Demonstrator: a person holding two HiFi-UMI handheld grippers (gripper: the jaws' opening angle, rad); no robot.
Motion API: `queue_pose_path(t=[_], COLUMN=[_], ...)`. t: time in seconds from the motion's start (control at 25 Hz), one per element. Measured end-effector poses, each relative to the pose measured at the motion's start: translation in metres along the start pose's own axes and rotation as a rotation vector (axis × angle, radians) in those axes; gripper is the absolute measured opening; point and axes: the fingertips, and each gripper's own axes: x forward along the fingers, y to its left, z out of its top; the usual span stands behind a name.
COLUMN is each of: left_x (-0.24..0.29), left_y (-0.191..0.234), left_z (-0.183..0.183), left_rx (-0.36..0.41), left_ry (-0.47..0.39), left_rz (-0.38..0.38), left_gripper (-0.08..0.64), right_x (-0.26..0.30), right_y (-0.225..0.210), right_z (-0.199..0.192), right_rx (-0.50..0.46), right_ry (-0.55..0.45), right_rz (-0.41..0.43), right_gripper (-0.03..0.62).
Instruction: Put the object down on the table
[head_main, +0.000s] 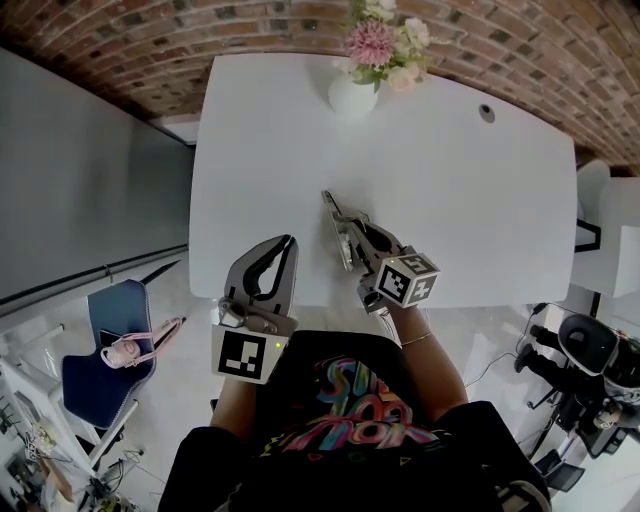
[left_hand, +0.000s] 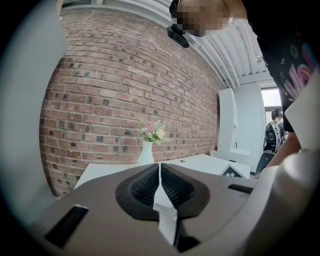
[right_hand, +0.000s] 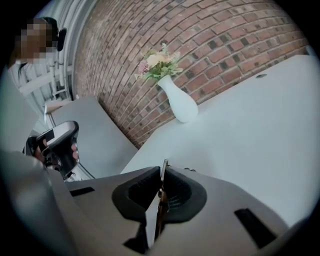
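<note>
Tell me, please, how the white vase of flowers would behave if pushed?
Narrow-necked with tall flowers, the vase would probably tip if pushed high. It looks like glazed ceramic, so likely breakable. On the slick-looking table, a low push may slide it.

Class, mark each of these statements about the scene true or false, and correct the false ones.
1. A white vase of flowers stands near the far edge of the table. True.
2. The left gripper is clamped on a thin flat object. False: its jaws are together with nothing between them.
3. The right gripper has its jaws shut on a thin flat object. True.
4. The thin flat object lies loose on the table, clear of both grippers. False: it is gripped edge-on between the right gripper's jaws.
5. The wall behind the table is painted plain white. False: it is a brick wall.
</note>
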Motion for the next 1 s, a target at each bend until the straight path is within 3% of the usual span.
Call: queue_pose_path(t=[0.32,0.6,1.0], left_x=[0.007,0.010,0.009], left_y=[-0.005,-0.008,-0.014], left_z=[-0.004,-0.001,0.008], left_rx=[-0.009,-0.007,0.009], left_ry=[0.008,0.001,-0.019], left_rz=[-0.023,-0.034,-0.042], left_gripper=[0.029,0.029,0.029], right_x=[0.002,0.003,-0.010], right_y=[-0.004,-0.003,-0.007], right_z=[0.003,0.005,0.009], right_rx=[0.101,0.191,0.154], right_ry=[-0.013,0.000,-0.014], right_rz=[0.025,0.052,-0.021], right_gripper=[0.035,0.112,0.156])
